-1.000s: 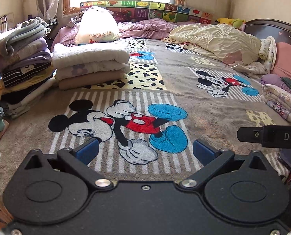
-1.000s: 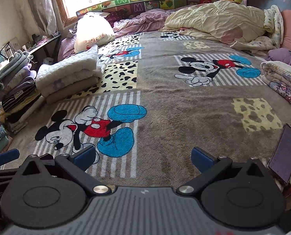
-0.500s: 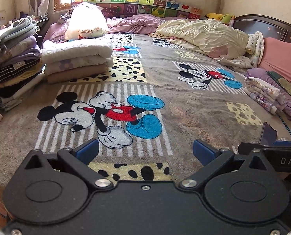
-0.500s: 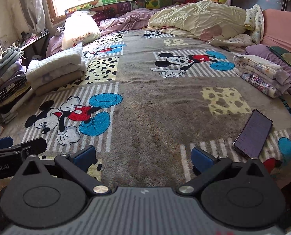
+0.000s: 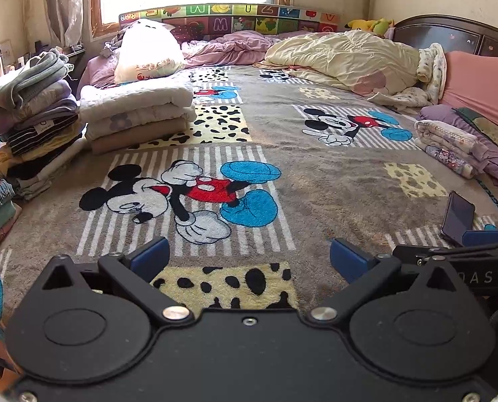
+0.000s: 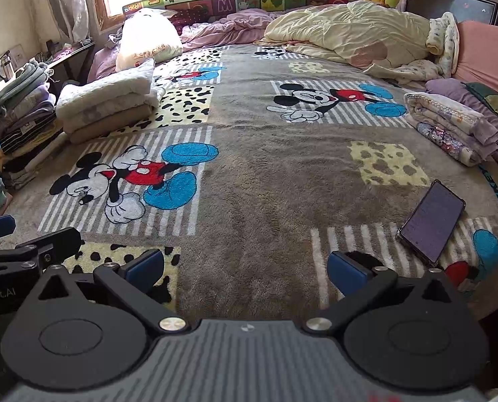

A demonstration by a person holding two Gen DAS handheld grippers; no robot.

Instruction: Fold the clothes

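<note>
A tall stack of folded clothes (image 5: 31,120) (image 6: 21,114) stands at the left edge of the bed. Beside it lies a pile of folded blankets (image 5: 138,114) (image 6: 108,104). More folded cloth (image 5: 446,144) (image 6: 450,124) rests at the right side. My left gripper (image 5: 247,256) hangs open over the front of the cartoon-mouse bedspread (image 5: 316,174), holding nothing. My right gripper (image 6: 245,264) is open too and empty, just to the right of the left one. Each gripper's fingers show at the edge of the other's view.
A dark phone (image 6: 431,222) (image 5: 456,216) lies on the bedspread near the right gripper. A crumpled cream quilt (image 5: 343,57), a purple blanket (image 5: 232,48), a white stuffed bag (image 5: 146,50) and pink pillows (image 5: 480,83) sit at the back. A dark headboard (image 5: 450,33) is at the far right.
Both grippers have drawn back toward the front edge of the bed and risen a little. More bedspread and the phone now show. Their fingers stayed open.
</note>
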